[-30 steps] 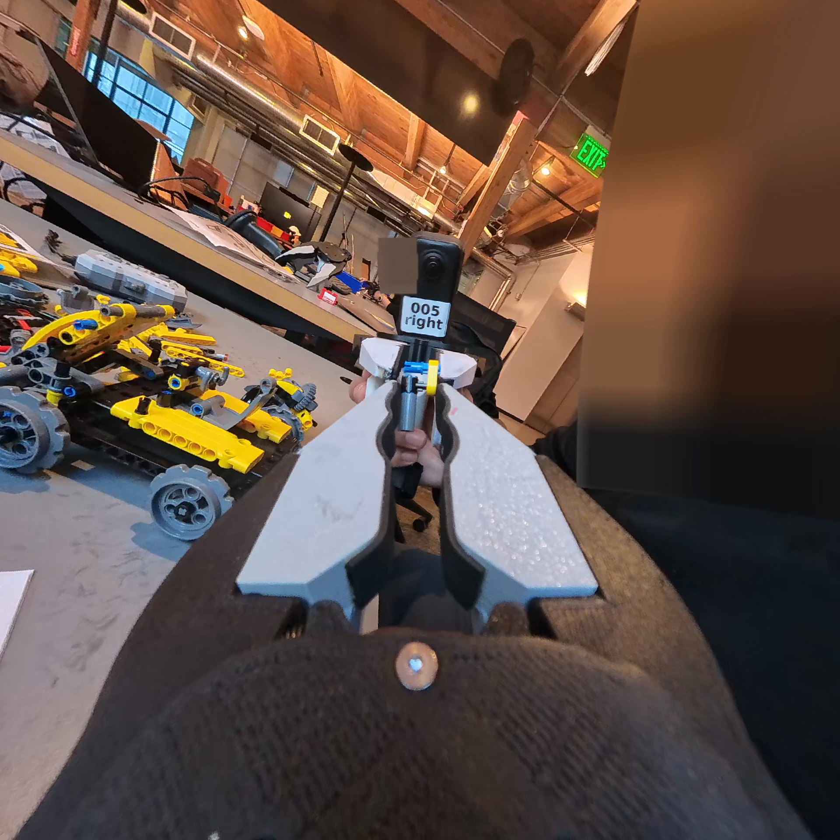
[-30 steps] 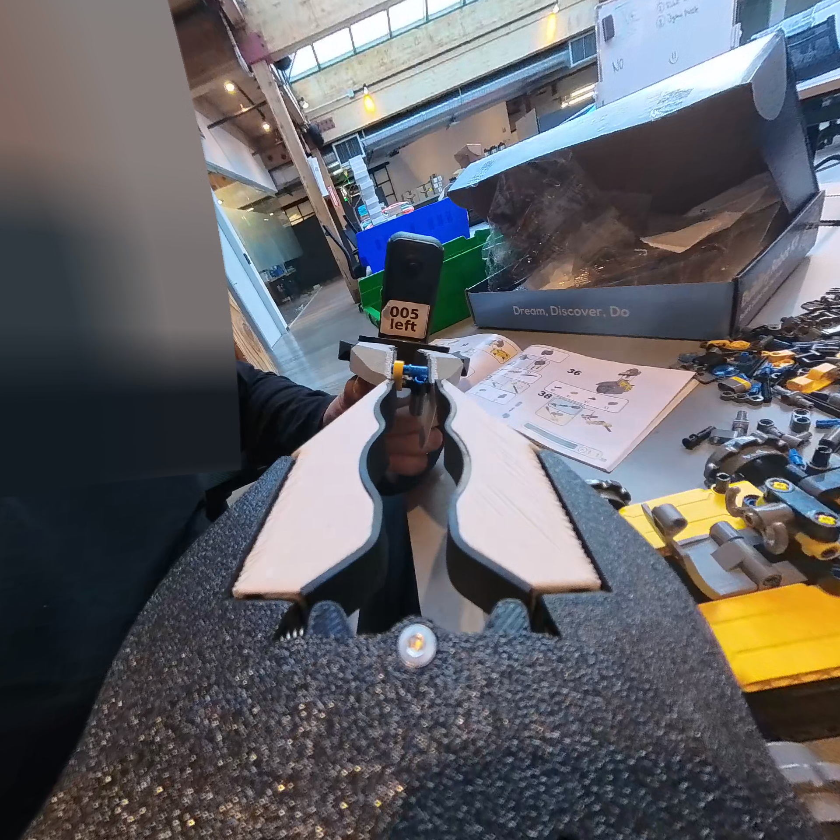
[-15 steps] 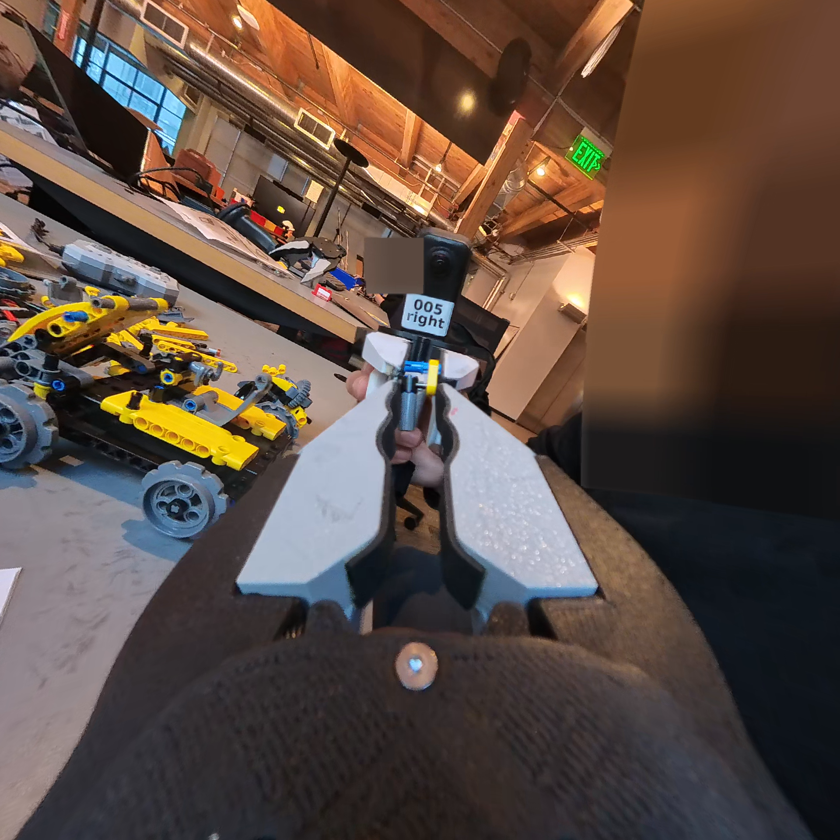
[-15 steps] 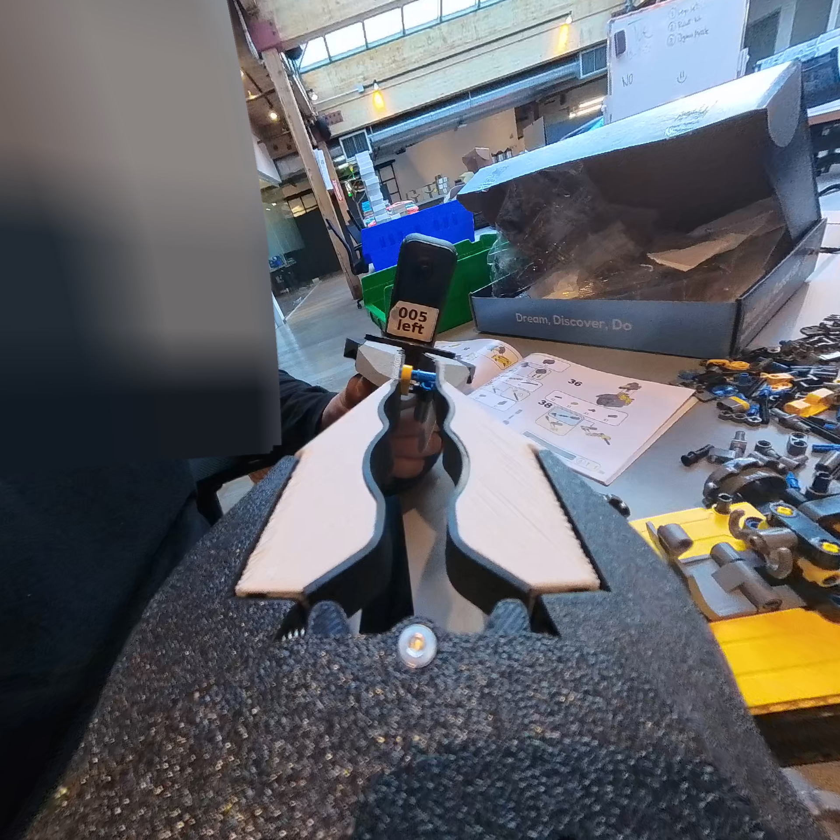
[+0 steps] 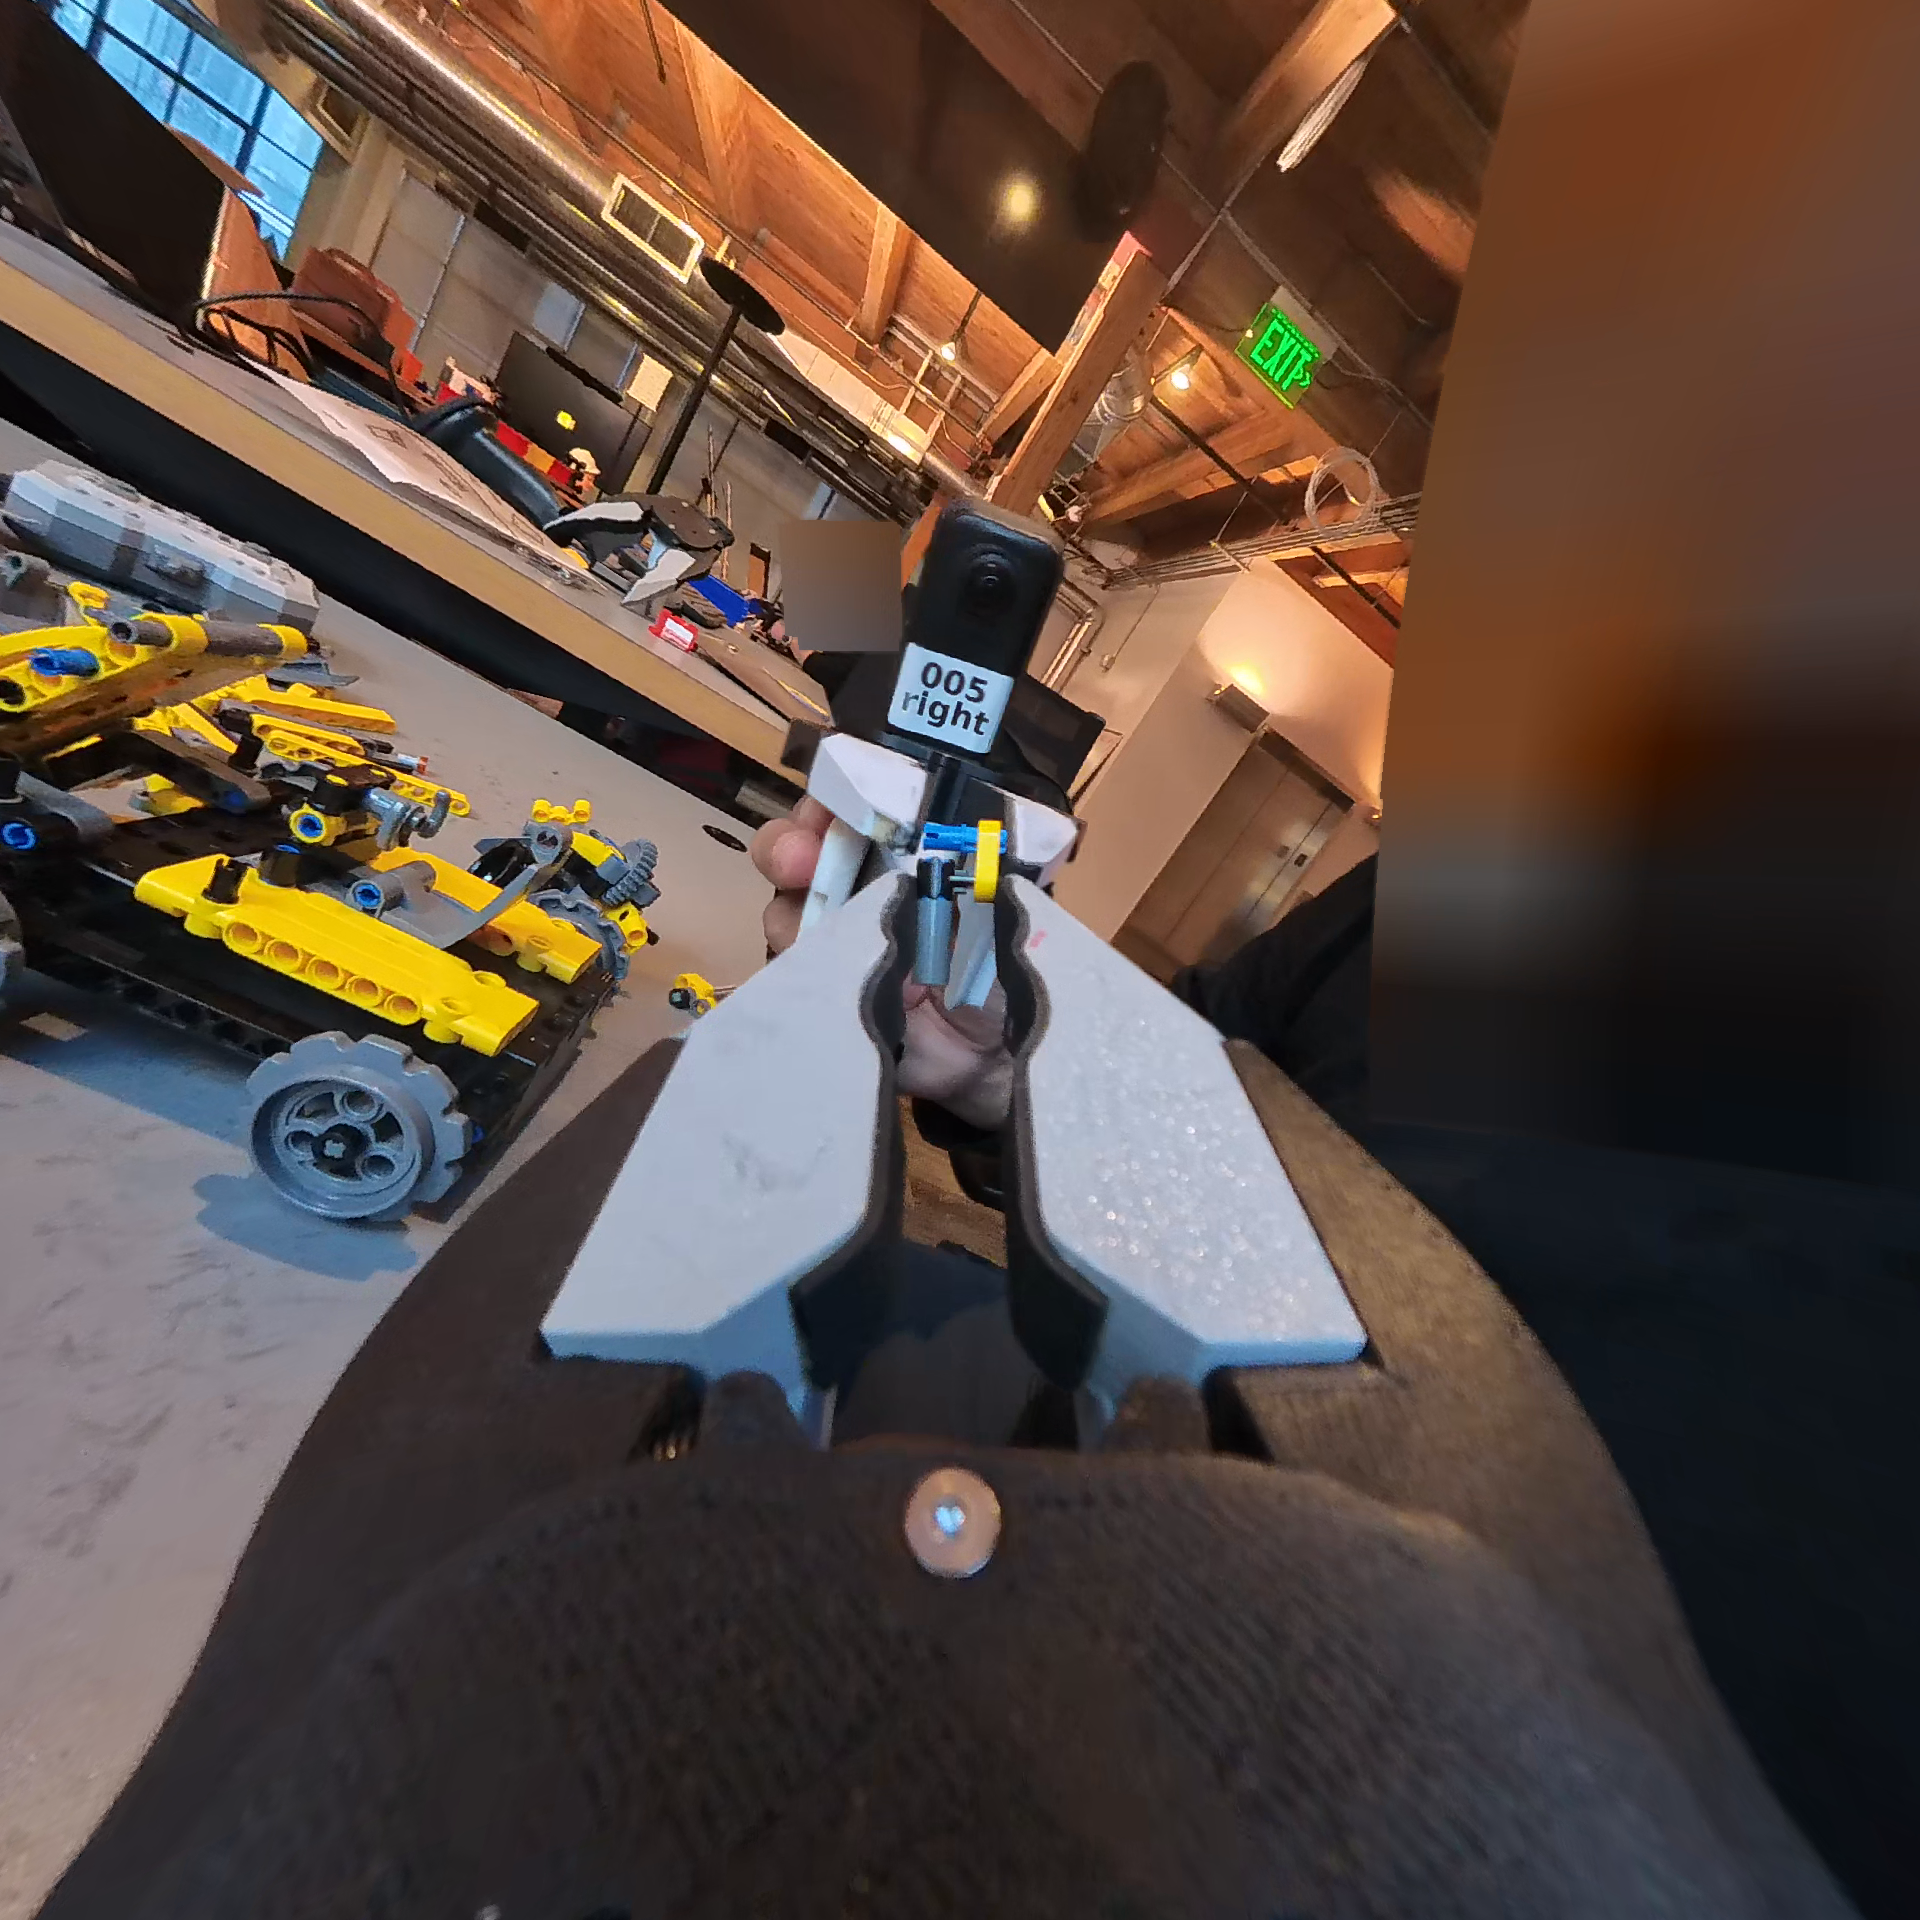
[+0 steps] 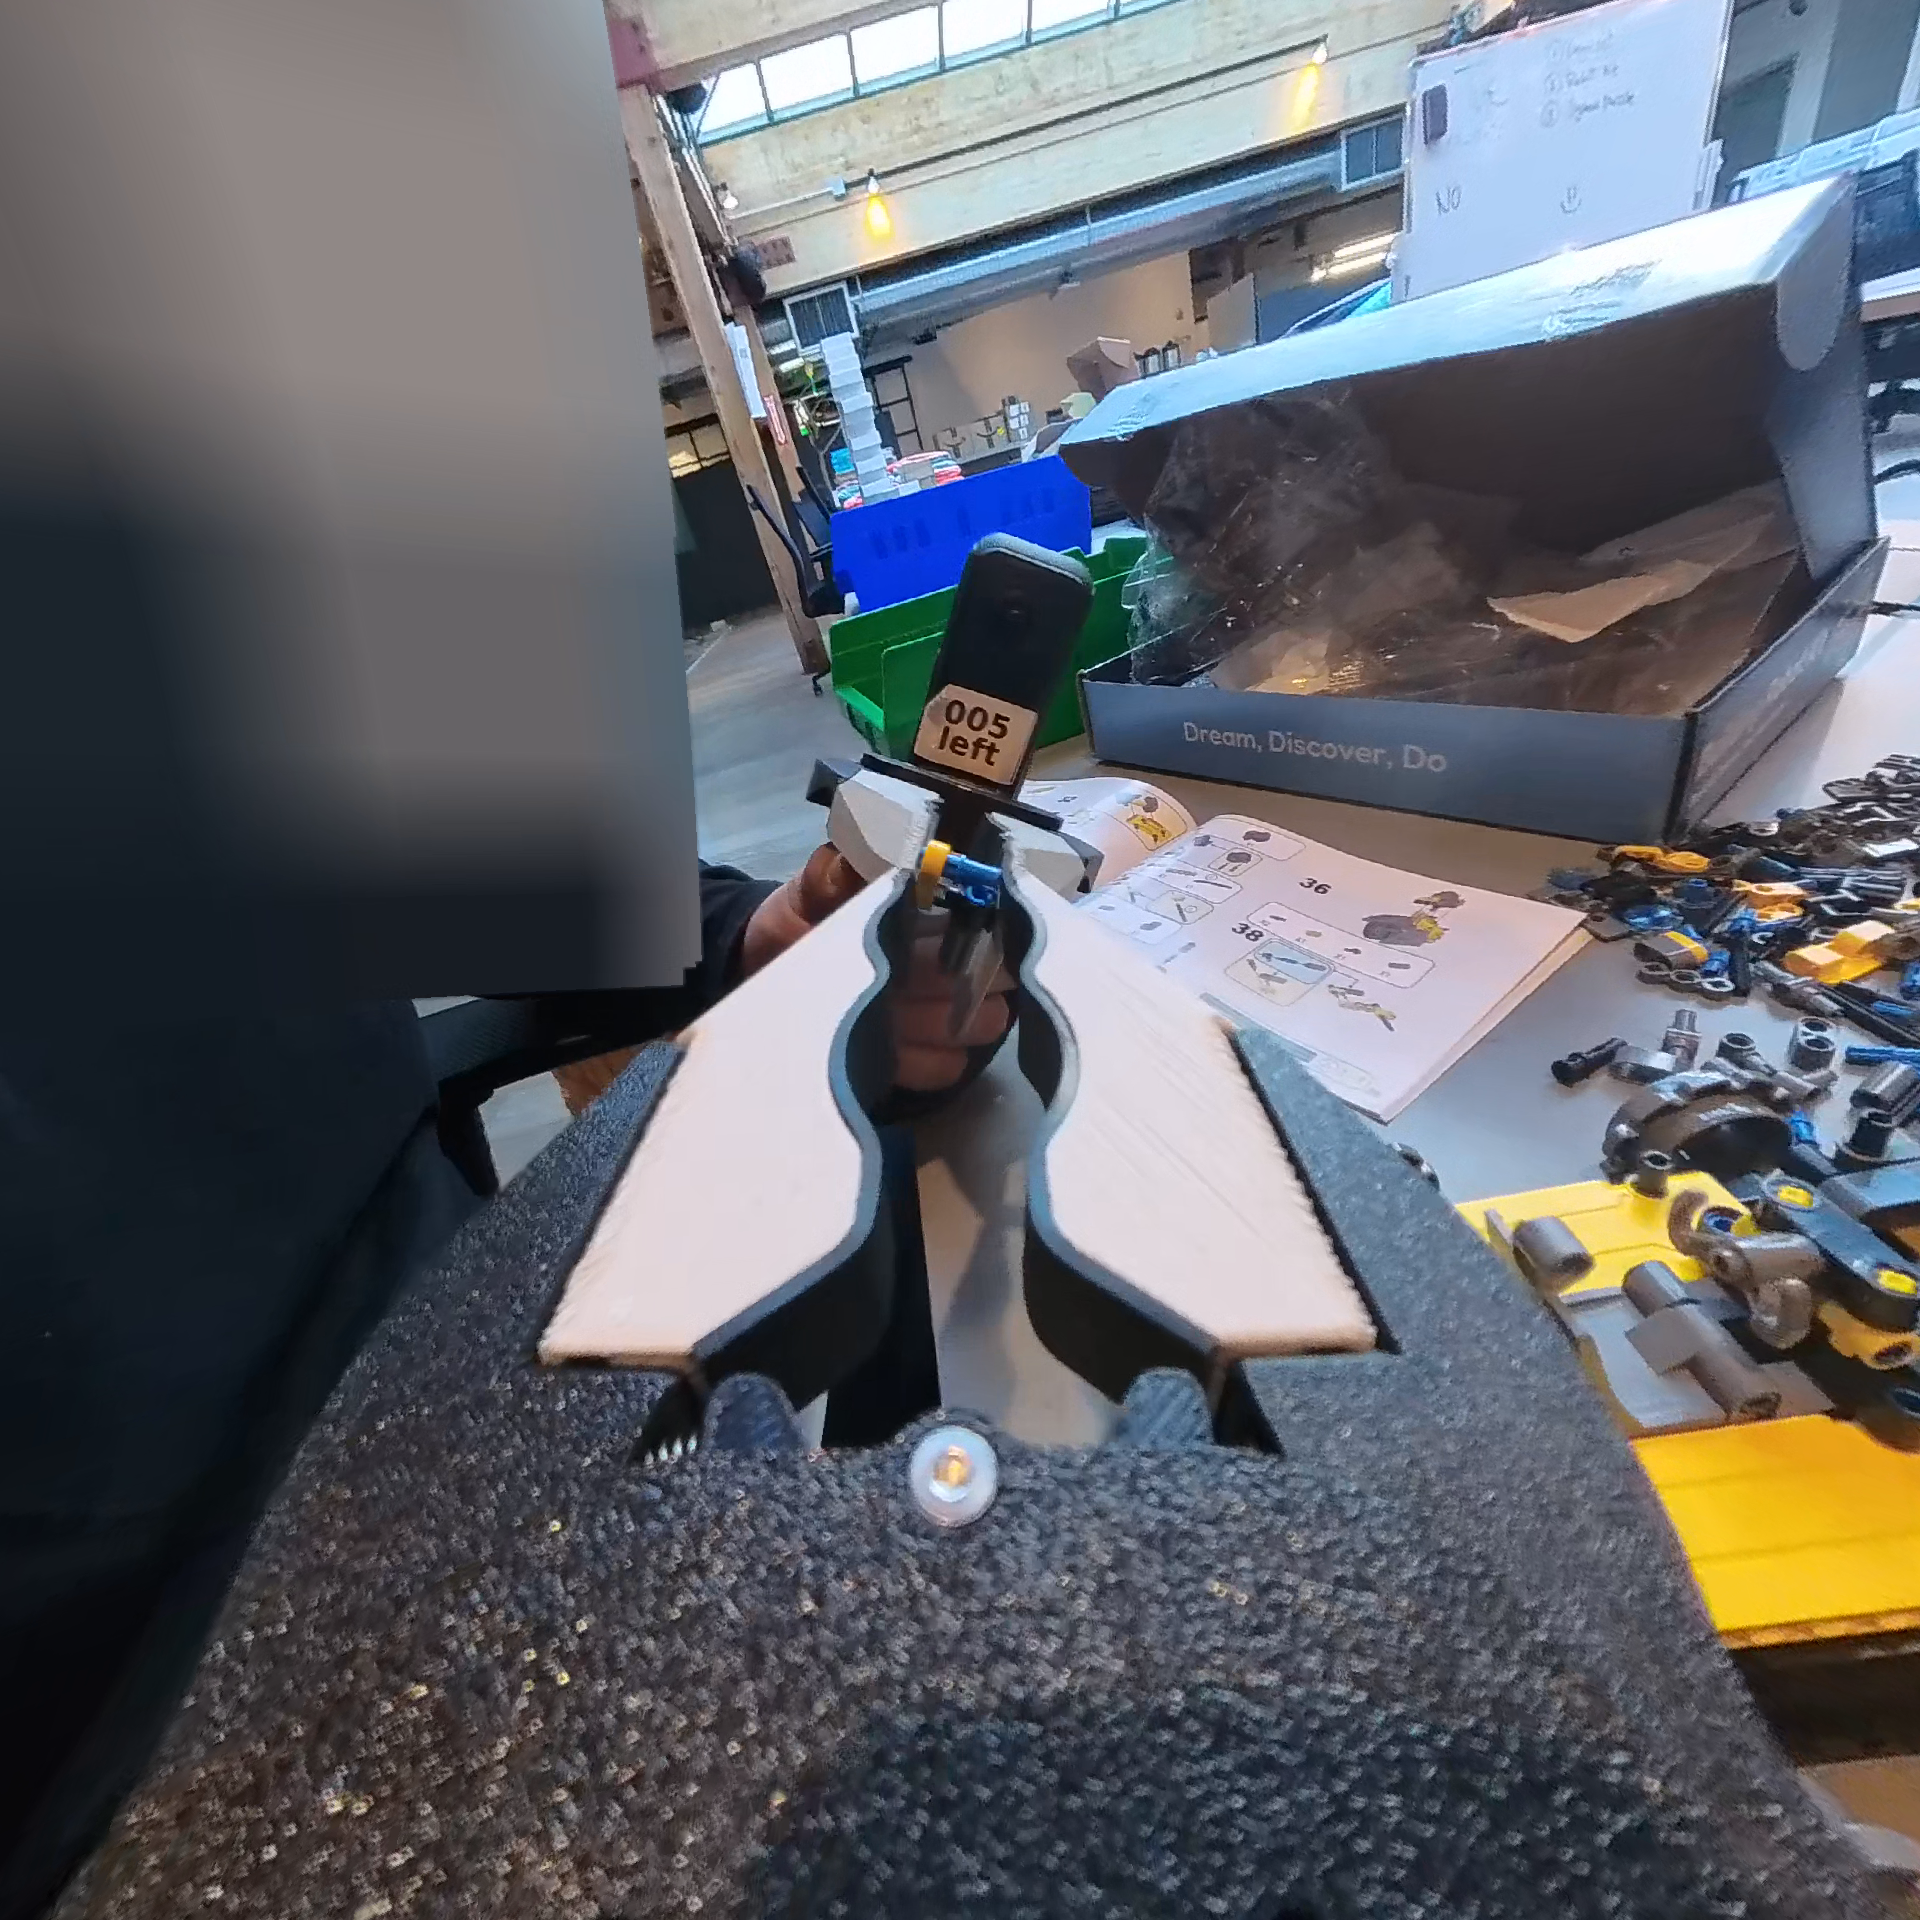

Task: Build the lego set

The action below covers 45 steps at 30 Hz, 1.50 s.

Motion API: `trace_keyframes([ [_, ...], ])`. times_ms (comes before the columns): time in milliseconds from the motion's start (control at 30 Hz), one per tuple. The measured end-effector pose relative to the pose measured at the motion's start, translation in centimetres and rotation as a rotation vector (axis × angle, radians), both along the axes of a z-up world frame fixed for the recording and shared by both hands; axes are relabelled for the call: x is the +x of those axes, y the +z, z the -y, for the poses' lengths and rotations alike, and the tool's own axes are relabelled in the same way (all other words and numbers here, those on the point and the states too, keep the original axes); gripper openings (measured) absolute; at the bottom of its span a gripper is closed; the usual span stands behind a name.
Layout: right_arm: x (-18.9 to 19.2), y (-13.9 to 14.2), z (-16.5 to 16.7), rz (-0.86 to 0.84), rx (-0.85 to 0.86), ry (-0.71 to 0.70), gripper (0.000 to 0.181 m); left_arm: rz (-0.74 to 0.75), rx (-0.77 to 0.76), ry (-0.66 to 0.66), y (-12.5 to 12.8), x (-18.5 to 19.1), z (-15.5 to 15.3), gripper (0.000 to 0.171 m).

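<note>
Grey, yellow and blue plastic sits pinched where two pairs of tongs meet tip to tip above the worktop edge. The left tongs [image 5: 948, 902] are closed down on a small brick assembly [image 5: 954, 883] — a grey cylinder hanging below a blue pin with a yellow connector at one end. In the right wrist view the same assembly [image 6: 956, 883] shows between the tips of the right tongs [image 6: 958, 902], which are also nearly closed; whether they actually grip the piece or only touch it, I cannot tell. Each tool faces the other, and a hand wraps the handle behind each: one hand [image 5: 951, 1060] behind the far tool in the left view, another hand [image 6: 935, 1029] in the right view.

On the grey worktop [image 5: 125, 1299] to the side of the left tongs stands a half-built yellow and black vehicle model [image 5: 312, 935] with a grey toothed wheel [image 5: 348, 1138] at its near corner. A loose small yellow piece [image 5: 694, 992] lies just beside it.

The right view shows an open instruction booklet [image 6: 1340, 956] lying flat beyond the tongs, an open dark cardboard box [image 6: 1507, 582] with clear plastic bags behind it, and a scatter of small dark, blue and yellow parts [image 6: 1766, 914] well apart from the held piece. A corner of the yellow model [image 6: 1714, 1340] is near the tongs' outer side.
</note>
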State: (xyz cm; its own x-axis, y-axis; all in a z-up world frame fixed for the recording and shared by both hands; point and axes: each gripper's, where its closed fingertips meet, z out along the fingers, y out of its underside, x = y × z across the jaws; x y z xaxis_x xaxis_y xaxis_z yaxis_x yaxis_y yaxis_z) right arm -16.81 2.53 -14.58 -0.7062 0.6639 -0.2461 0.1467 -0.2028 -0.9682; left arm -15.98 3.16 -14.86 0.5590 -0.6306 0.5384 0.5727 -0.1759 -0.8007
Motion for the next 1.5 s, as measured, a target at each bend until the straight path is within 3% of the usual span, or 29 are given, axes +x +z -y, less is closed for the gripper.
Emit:
trace_keyframes([
  [700,0.3,-0.3,0.3,-0.085,0.354,-0.133,0.01,0.069,-0.059,-0.096,-0.4,0.2,0.1,0.013],
  [833,-0.3,-0.8,-0.4,-0.062,0.349,-0.161,0.011,0.037,-0.077,-0.037,-0.8,-0.4,-0.4,0.013],
  [933,-0.7,-2.6,-1.4,0.059,0.324,-0.13,0.011,-0.141,-0.149,0.064,-2.3,-1.0,-1.1,0.013],
  [1000,-0.7,-3.4,-2.6,0.111,0.345,-0.145,0.021,-0.417,-0.167,0.181,-3.4,-1.9,-1.3,0.013],
  [1100,-0.3,-3.7,-2.4,0.139,0.337,-0.103,0.023,-0.788,-0.162,0.284,-4.6,-2.2,-1.4,0.014],
  [1233,-0.9,-5.3,-1.9,0.221,0.359,-0.107,0.025,-1.171,-0.132,0.362,-6.2,-2.0,-1.5,0.013],
  [1367,-0.9,-7.0,-1.6,0.356,0.3,-0.07,0.023,-1.348,-0.064,0.426,-6.2,-1.8,-1.4,0.013],
  [1500,-0.6,-6.5,-1.0,0.408,0.17,-0.007,0.009,-1.375,-0.03,0.437,-6.1,-1.4,-1.3,0.013],
])
